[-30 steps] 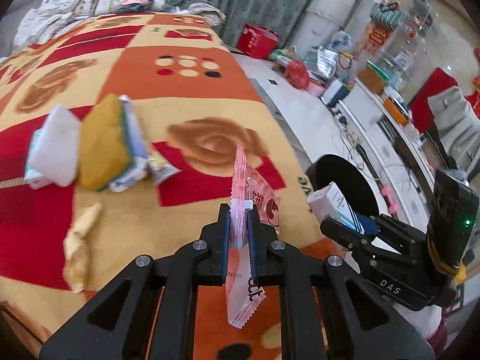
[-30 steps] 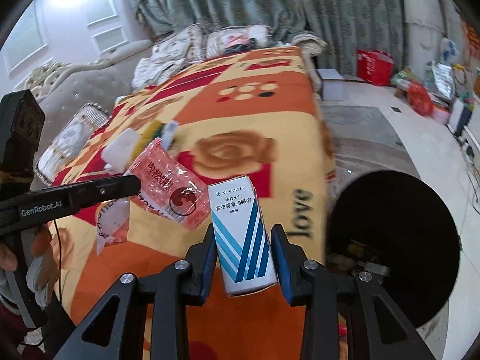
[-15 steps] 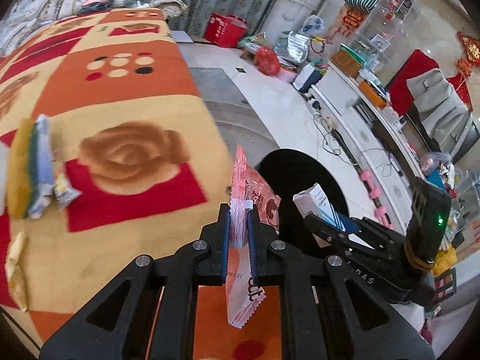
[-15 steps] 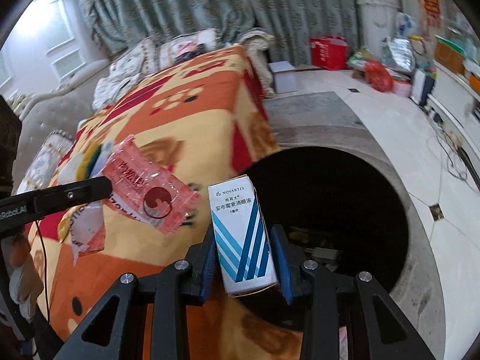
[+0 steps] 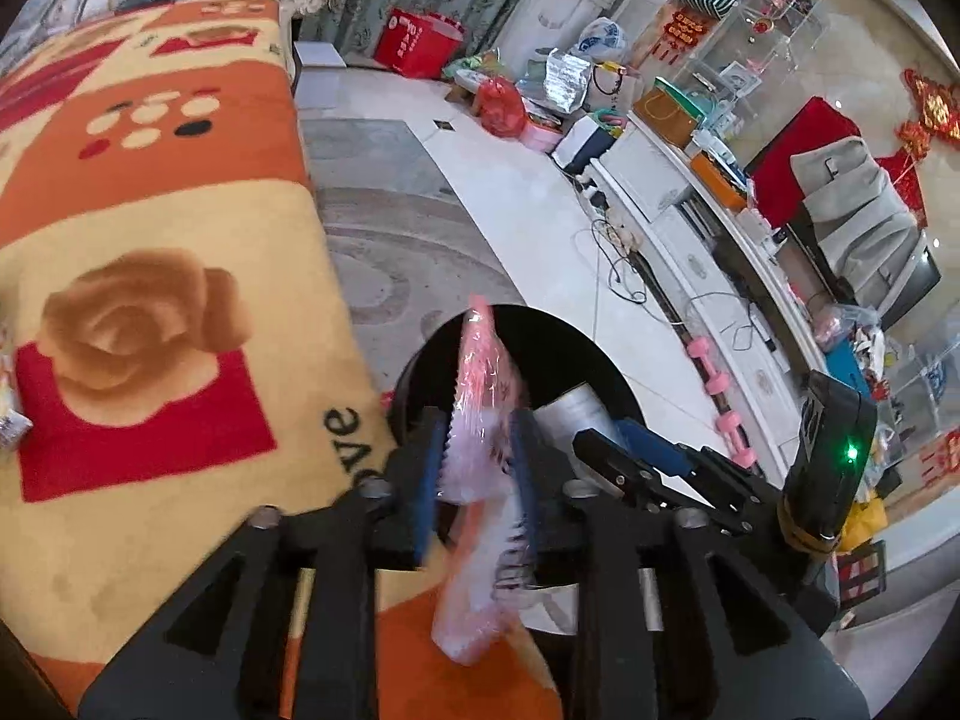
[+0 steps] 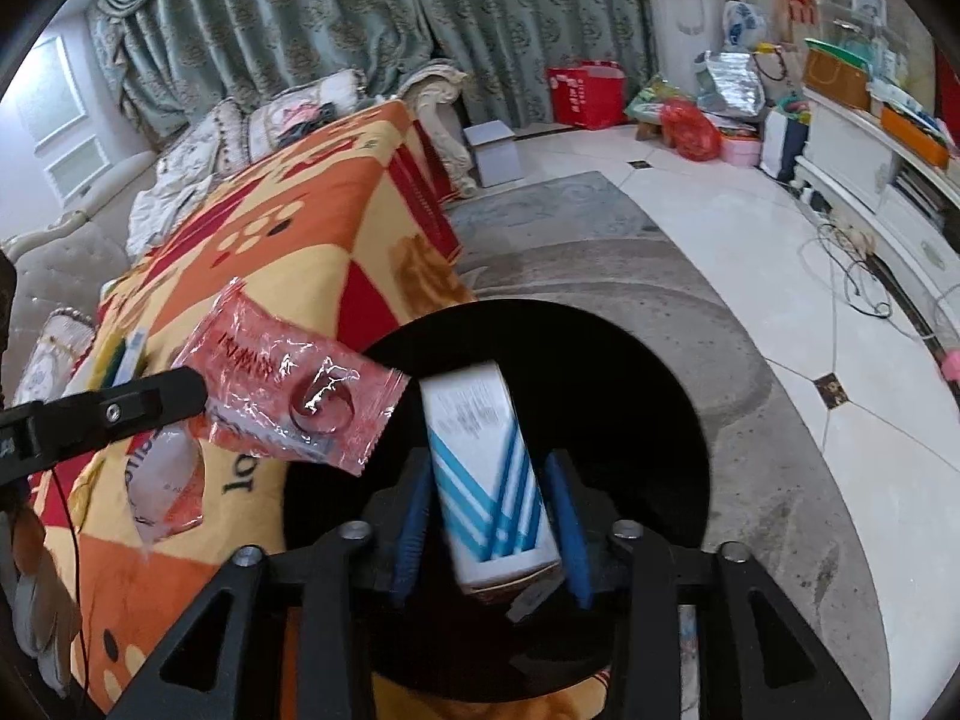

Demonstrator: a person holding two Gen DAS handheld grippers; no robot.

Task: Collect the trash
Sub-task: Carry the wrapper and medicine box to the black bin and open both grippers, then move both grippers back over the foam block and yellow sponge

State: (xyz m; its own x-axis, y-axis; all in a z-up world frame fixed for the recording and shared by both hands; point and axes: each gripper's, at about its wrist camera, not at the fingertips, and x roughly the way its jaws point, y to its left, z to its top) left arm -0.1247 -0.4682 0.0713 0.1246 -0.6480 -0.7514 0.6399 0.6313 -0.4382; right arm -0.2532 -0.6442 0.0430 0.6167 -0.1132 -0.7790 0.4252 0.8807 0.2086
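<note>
Since the earlier frames both grippers are now hanging over the round black trash bin [image 6: 630,372] beside the bed, where before they were over the blanket [image 5: 150,276], and their blue pads are no longer pressing on the trash.

The left gripper [image 5: 477,468] is opening its jaws. One pink wrapper [image 5: 480,420] is sitting between the pads; a gap is showing on each side, so it is loose and looking blurred. The wrapper is thin, crinkled, shiny plastic with a saw-tooth edge, partly clear, and it is hanging above the near rim of the bin.

The right gripper [image 6: 489,516] is also opening its jaws. One small carton box [image 6: 489,468] is between the pads, tilted, with gaps at both sides. The box is a rectangular white cardboard with light blue diagonal stripes, and it is directly above the dark mouth of the bin.

So there are two pieces of trash at the bin: one wrapper and one box. There are two grippers, each with two black angular fingers and ribbed blue pads.

The blanket is soft and fuzzy, with orange, red and yellow squares and a brown rose. The floor [image 6: 720,222] is smooth pale tile with a grey curved band.
</note>
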